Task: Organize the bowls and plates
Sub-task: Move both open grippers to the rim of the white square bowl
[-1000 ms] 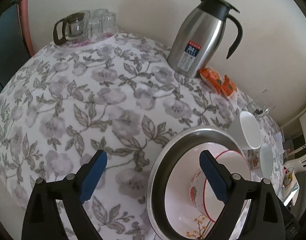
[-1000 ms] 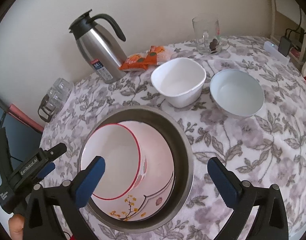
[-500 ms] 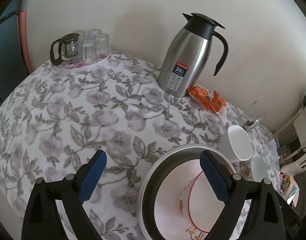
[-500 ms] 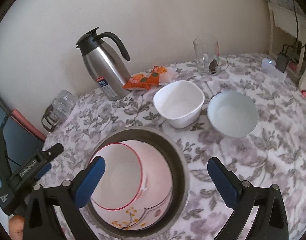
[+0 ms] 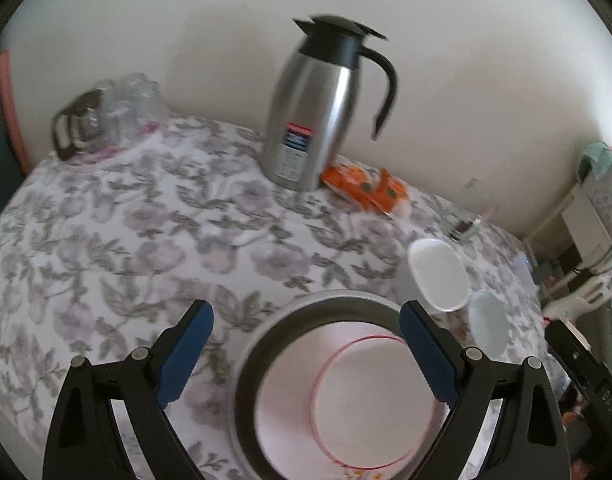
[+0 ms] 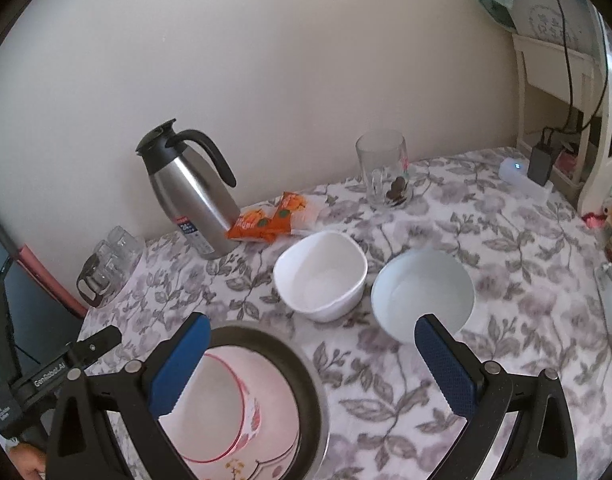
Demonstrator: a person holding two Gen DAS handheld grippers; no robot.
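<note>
A steel basin (image 5: 250, 360) (image 6: 302, 364) sits at the near edge of the flowered table, holding a white plate (image 5: 282, 408) with a red-rimmed bowl (image 5: 365, 392) (image 6: 210, 408) on it. Beyond it stand a white squarish bowl (image 6: 319, 276) (image 5: 437, 274) and a pale round bowl (image 6: 421, 292) (image 5: 487, 324), side by side. My left gripper (image 5: 306, 350) is open above the basin, nothing between its blue pads. My right gripper (image 6: 309, 364) is open too, above the basin's right rim and the cloth. The left gripper's body (image 6: 42, 376) shows at the right wrist view's left edge.
A steel thermos jug (image 5: 317, 108) (image 6: 190, 200) stands by the wall with orange snack packets (image 5: 365, 190) (image 6: 270, 218) beside it. A tray of glasses (image 5: 106, 116) (image 6: 106, 268) sits far left. A glass mug (image 6: 385, 176) is at the back, a white shelf (image 6: 557, 80) to the right.
Both grippers have lifted and drawn back from the basin, so the jug, bowls and wall show higher and farther. Both stay open. The dishes have not moved.
</note>
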